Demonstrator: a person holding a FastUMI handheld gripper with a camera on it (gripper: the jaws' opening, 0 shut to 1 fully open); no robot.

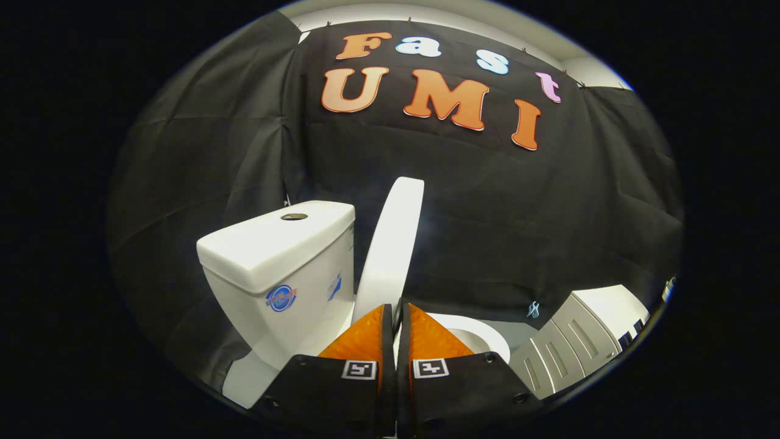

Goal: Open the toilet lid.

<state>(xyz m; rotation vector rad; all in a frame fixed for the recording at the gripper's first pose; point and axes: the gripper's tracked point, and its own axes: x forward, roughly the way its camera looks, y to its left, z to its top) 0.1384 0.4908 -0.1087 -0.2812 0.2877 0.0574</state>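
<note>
The fingers (390,332) hide the lid's (390,244) lower edge and hinge, so contact between pads and lid cannot be judged; the seat (481,332) shows partly, its near side covered; the tank's (280,268) base is cut off; the cabinet (585,341) is cropped by the edge.

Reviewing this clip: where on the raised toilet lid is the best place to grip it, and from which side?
Grip the lid by its thin free edge, coming from the bowl side. It stands nearly upright by the tank, edge-on to the gripper, whose fingers appear shut on that edge already.
</note>
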